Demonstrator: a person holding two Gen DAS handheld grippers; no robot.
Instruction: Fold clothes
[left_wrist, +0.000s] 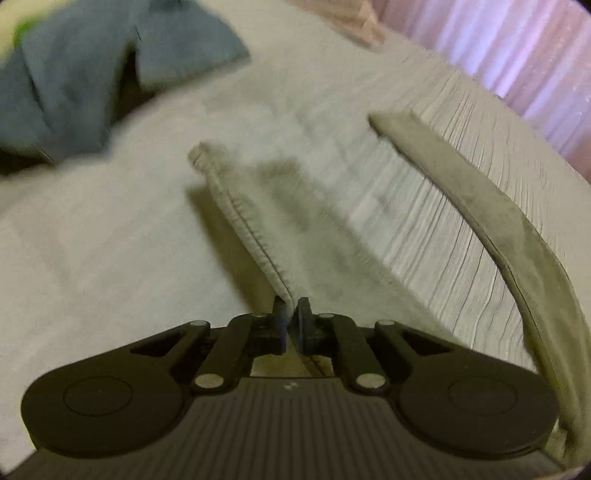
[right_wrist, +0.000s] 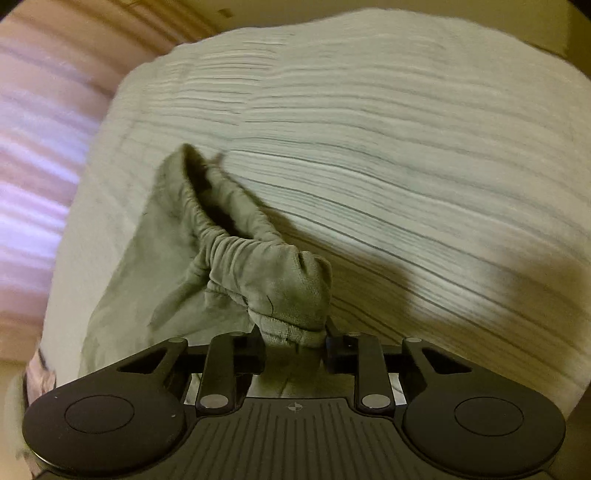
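Your left gripper (left_wrist: 291, 314) had its jaws pressed nearly together, pinching the hem of the grey garment (left_wrist: 255, 225). Your right gripper (right_wrist: 293, 339) clamped the bunched waistband (right_wrist: 258, 266), I think, lifted above the bed (right_wrist: 406, 147); it's blurry.

Left tool (left_wrist: 291, 308): we see its two dark fingers (left_wrist: 279, 314) drawn almost together, pinching a thin hemmed edge of the grey-green garment (left_wrist: 255, 229).
Left tool pose: we see it angled steeply down toward the bed (left_wrist: 92, 258).
Right tool (right_wrist: 295, 338): we see its jaws set part-way apart, pressing on a thick bunched wad of the same garment's elastic band.
Right tool pose: we see it also tipped steeply down, the wad hiding most of its fingertips.
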